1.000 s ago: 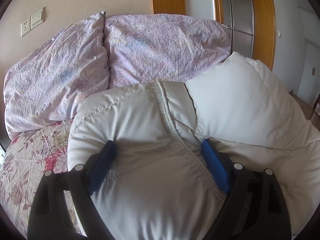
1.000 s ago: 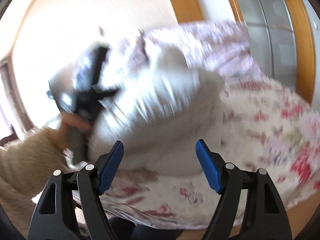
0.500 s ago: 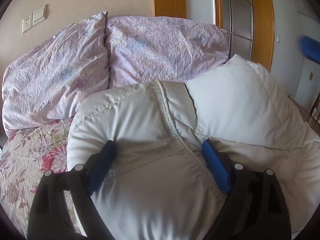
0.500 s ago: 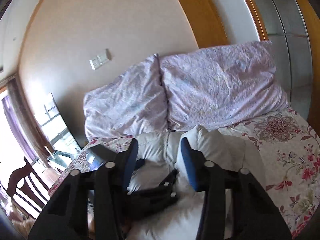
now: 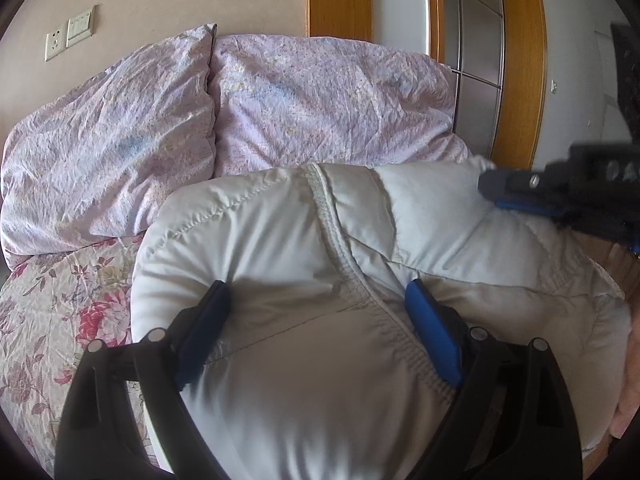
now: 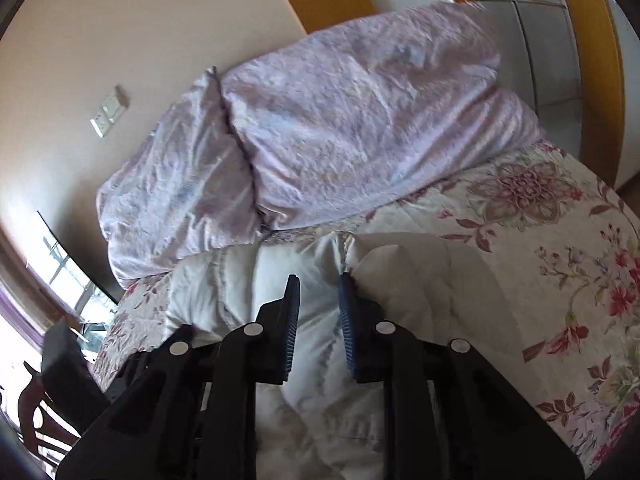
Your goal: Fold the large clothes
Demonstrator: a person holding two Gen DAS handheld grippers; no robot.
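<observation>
A: Left wrist view. The left tongs (image 5: 318, 312) stand spread wide, as a second ago, their blue pads (image 5: 430, 334) pressed into a thick fold of the white padded jacket (image 5: 280, 240). Holding the bulk, I judge, rather than merely straddling it.

B: Where does the jacket lie?

A: Bunched on the bed (image 5: 52, 320), near its foot edge, short of the pillows (image 5: 304, 100). New in this view: the right tongs (image 5: 520, 200) come in from the right edge, over the jacket's far puffed section. A second ago that side was bare.

B: Right wrist view?

A: The right tongs (image 6: 318, 312) are closing, the gap between the jaws narrow, with a ridge of the jacket (image 6: 320, 380) between them; I cannot tell whether the pads bite yet. A second ago they gaped wide, off to the side.

B: Meaning?

A: Probably a second grip for the next fold.

B: Counts?

A: One jacket, two pillows, two tongs, one flowered quilt (image 6: 560, 248).
</observation>
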